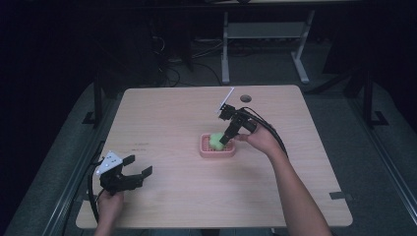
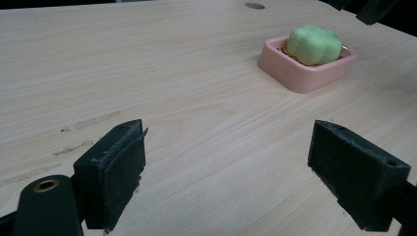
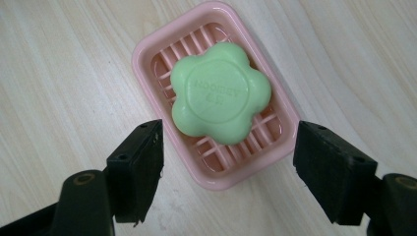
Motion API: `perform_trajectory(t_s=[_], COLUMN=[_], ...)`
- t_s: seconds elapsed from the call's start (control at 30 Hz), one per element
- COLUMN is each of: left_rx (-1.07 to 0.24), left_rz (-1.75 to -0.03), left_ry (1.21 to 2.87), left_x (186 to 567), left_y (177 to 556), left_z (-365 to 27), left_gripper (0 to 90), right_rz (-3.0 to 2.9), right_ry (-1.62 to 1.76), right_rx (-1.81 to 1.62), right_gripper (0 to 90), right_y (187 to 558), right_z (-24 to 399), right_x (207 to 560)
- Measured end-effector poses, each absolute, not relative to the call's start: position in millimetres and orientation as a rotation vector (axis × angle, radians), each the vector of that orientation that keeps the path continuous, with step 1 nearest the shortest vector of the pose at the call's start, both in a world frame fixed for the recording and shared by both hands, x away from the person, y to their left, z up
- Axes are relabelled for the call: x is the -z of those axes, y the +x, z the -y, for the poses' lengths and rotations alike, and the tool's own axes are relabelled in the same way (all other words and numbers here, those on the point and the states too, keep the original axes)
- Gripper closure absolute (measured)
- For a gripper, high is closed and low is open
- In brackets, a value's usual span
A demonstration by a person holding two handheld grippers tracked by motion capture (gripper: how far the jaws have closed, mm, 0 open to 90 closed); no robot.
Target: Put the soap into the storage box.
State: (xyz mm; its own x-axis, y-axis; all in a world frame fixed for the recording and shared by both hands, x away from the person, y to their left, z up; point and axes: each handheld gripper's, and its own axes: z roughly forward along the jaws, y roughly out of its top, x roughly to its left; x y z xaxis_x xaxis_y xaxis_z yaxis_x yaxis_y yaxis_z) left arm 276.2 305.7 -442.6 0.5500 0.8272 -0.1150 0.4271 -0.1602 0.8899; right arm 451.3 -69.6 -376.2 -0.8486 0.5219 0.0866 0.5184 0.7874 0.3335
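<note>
One soap [image 3: 220,93], one dish [image 3: 147,51].

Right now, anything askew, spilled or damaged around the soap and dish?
Nothing stands out. The green flower-shaped soap lies flat in the pink soap dish, whole, with no visible spill. The dish sits flat on the table. The right gripper hovers over it, jaws open.
</note>
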Motion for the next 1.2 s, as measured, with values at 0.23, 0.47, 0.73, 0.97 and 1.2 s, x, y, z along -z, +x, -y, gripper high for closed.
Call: perform_trajectory(t_s=[0.23, 0.47, 0.73, 0.97, 1.2], left_rx=[-0.496, -0.5, -0.502, -0.506, -0.508], left_rz=[-1.042, -1.043, -1.041, -1.038, -1.04], left_ry=[1.787, 1.793, 1.801, 1.802, 1.8], left_x=[443.1, 443.0, 443.5, 443.4, 443.4], left_y=[276.3, 276.2, 276.4, 276.3, 276.2], left_z=[-304.5, -304.2, -303.9, -303.6, -303.6], left_gripper=[14.1, 14.1, 14.1, 14.1, 14.1], right_rz=[-2.945, -2.934, -2.916, -2.895, -2.889], right_ry=[0.884, 0.907, 0.947, 0.972, 1.005], right_rx=[-0.568, -0.574, -0.598, -0.603, -0.595], right_gripper=[27.0, 27.0, 26.9, 26.7, 26.6], right_y=[448.4, 443.7, 438.5, 432.8, 429.3], right_z=[81.5, 94.6, 114.1, 130.2, 142.8], right_x=[372.1, 370.5, 368.0, 367.5, 370.8])
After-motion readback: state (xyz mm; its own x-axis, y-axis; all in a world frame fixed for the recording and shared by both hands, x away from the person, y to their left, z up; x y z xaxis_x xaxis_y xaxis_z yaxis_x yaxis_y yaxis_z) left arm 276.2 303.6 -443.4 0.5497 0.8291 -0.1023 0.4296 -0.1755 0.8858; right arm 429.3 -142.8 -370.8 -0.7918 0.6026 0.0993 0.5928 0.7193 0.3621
